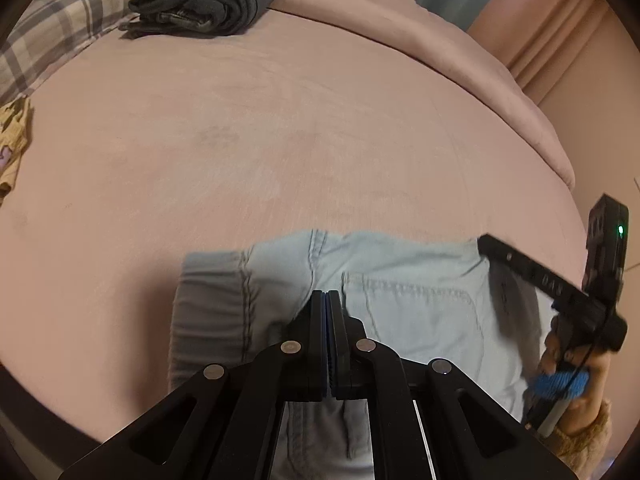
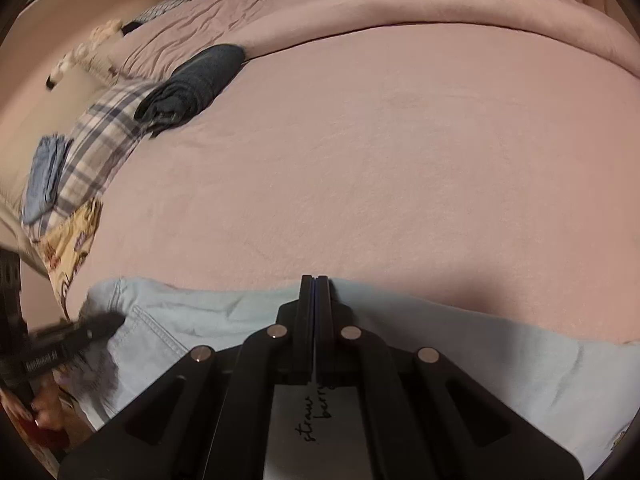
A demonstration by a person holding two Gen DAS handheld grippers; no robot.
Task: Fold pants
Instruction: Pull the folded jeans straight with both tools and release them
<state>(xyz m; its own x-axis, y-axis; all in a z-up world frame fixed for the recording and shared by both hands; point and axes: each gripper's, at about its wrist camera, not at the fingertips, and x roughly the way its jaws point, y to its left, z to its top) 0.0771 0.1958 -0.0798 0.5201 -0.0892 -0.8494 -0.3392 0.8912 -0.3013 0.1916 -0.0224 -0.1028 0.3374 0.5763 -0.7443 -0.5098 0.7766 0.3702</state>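
Note:
Light blue denim pants (image 1: pixel 404 280) with an elastic waistband hang at the near edge of the pink bed. My left gripper (image 1: pixel 327 293) is shut on the pants near the waistband seam. In the right wrist view the pants (image 2: pixel 224 312) stretch across the bottom, and my right gripper (image 2: pixel 315 278) is shut on their upper edge. The right gripper (image 1: pixel 486 242) shows at the right of the left wrist view, and the left gripper (image 2: pixel 114 322) shows at the left of the right wrist view.
A folded dark grey garment (image 1: pixel 204 4) lies at the far side of the pink bed cover (image 1: pixel 280 128). A plaid pillow (image 2: pixel 104 140), folded blue cloth (image 2: pixel 44 176) and yellow patterned fabric (image 2: pixel 68 256) lie at the left. A rolled duvet (image 2: pixel 440 4) runs along the far edge.

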